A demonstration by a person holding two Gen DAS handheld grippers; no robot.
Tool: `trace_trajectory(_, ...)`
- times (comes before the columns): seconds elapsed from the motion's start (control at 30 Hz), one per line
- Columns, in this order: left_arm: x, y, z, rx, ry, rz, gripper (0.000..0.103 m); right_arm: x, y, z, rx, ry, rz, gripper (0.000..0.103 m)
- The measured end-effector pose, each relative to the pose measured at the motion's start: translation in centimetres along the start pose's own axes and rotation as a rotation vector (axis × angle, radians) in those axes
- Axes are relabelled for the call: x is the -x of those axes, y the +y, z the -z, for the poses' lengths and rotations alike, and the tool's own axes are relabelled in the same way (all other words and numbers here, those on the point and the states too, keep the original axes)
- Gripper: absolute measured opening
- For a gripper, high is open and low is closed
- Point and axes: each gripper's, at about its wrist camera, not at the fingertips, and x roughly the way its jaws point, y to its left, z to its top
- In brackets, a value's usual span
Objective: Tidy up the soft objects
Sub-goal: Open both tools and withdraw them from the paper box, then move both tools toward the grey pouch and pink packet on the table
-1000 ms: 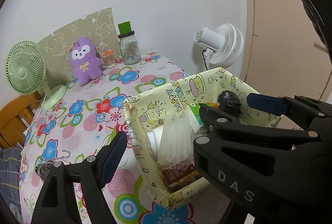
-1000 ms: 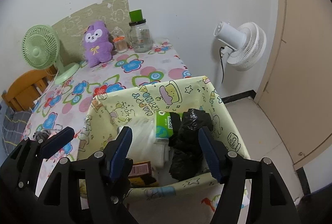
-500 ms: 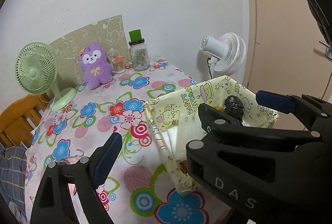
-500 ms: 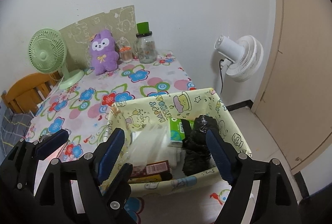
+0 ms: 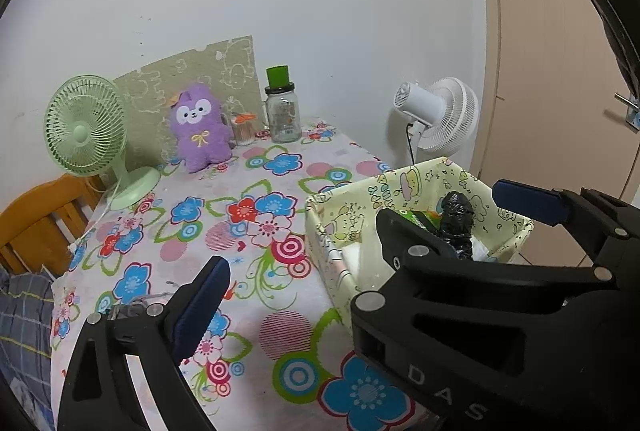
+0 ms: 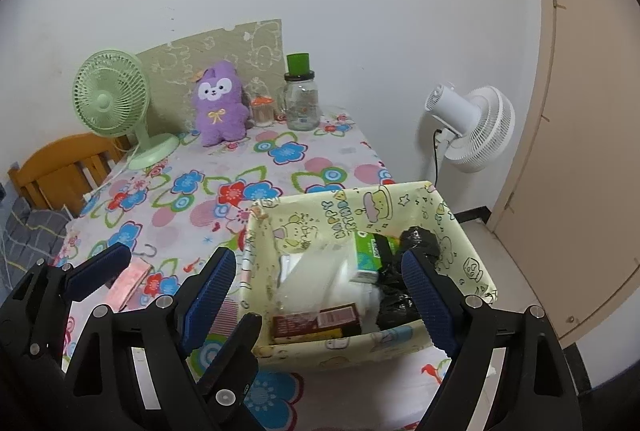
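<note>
Right gripper (image 6: pixel 320 295) jaws opening, nothing between pads. Left gripper (image 5: pixel 360 243) likewise opening, empty. Yellow basket (image 6: pixel 460 235) at table's (image 5: pixel 248 199) near right corner; purple plush (image 5: pixel 200 127) by far edge.

Left of the green-capped glass jar (image 6: pixel 302 99) stands a small orange-lidded jar (image 6: pixel 262 108); far left, a green desk fan (image 6: pixel 114 97).

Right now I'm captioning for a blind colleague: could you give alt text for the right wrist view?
The right gripper, its jaws opening and empty, hovers before a pale yellow cartoon-print fabric box holding a green tissue pack and crumpled black plastic bags. Behind, a purple plush toy sits on the floral tablecloth.
</note>
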Motion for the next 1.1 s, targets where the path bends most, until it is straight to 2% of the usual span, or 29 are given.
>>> trace_trajectory(0.33,1.3,1.5,0.3,0.017,-0.023,-0.009,0.099,0.9,1.8,0.1,0.031,-0.015,0.004,0.087)
trace_trajectory(1.1,2.5,6.9,1.8,0.063,-0.026,-0.060,0.100,1.0,7.8,0.3,0.071,-0.024,-0.053,0.088)
